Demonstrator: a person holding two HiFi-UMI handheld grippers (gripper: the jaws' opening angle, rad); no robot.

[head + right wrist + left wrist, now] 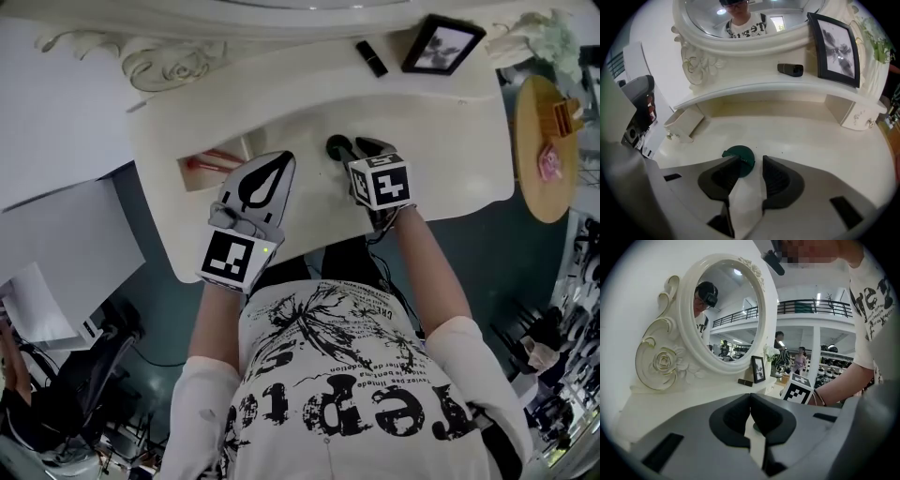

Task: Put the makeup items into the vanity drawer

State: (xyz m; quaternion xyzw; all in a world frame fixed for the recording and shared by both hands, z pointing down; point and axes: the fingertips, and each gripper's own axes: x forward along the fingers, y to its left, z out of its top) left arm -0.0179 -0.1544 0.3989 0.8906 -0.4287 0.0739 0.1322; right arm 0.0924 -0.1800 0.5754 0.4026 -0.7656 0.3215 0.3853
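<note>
The white surface (441, 141) fills the upper half of the head view, with both tools held over its near edge. The left tool (272, 169) sits at about 9 o'clock of the right tool (361, 150), the two well apart. In the left gripper view the left tool (750, 397) has its jaws pressed together at the tips with nothing between them, and it looks toward the oval mirror (724, 310), with the right tool's marker cube (800, 389) at 3 o'clock. In the right gripper view the right tool (751, 161) has its jaws spread. A round green compact (740, 157) lies flat on the surface (811, 140) just ahead of them at 12 o'clock, its near edge hidden behind the left jaw and not pinched. In the head view the compact (336, 146) shows as a dark disc just beside the right tool's tips. A small drawer (214, 163) stands pulled out at 10 o'clock of the left tool, with pink items inside. The same drawer (684, 123) shows at 10 o'clock in the right gripper view. On the raised shelf (754, 86) under the mirror lies a black tube (790, 69), and a dark frame (834, 47) leans just beside it at 3 o'clock.
</note>
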